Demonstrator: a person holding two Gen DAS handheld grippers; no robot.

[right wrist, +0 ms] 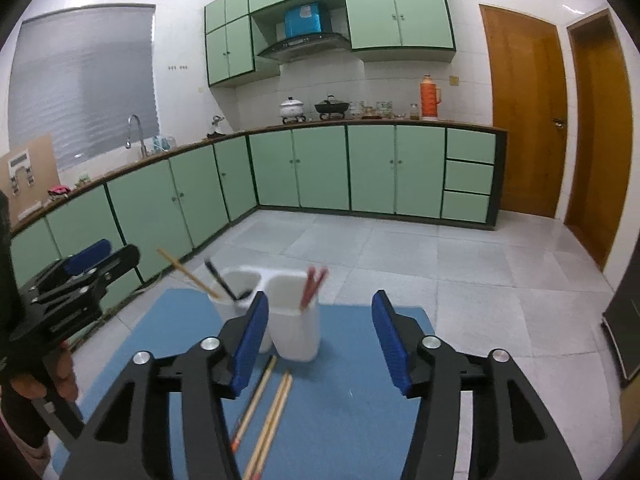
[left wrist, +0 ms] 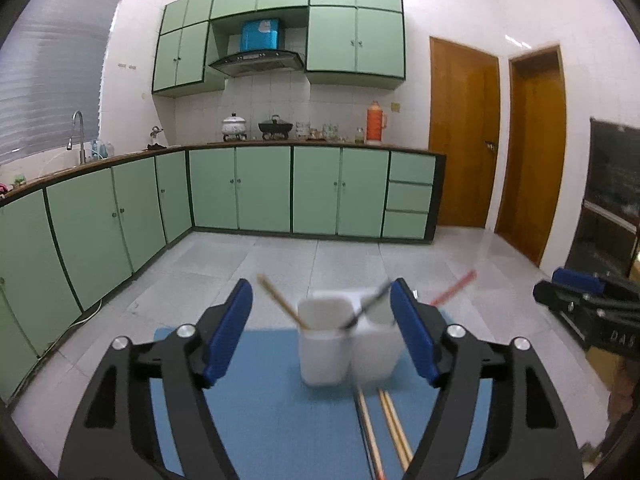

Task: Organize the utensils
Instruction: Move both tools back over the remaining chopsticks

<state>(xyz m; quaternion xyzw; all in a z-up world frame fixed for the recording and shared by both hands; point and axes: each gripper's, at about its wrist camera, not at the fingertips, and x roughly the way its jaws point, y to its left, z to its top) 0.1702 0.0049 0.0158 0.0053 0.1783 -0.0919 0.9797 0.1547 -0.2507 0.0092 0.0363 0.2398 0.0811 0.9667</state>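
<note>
Tools left (left wrist: 322, 332) and right (right wrist: 320, 340) gape empty near holder (right wrist: 294, 320); no legible writing.

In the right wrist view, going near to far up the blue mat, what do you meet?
Loose chopsticks lying on the blue mat → white two-compartment holder, red chopsticks standing in its right compartment → grey tiled floor → green base cabinets.

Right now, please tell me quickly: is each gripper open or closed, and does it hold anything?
Left gripper: open, holding nothing.
Right gripper: open, holding nothing.
</note>
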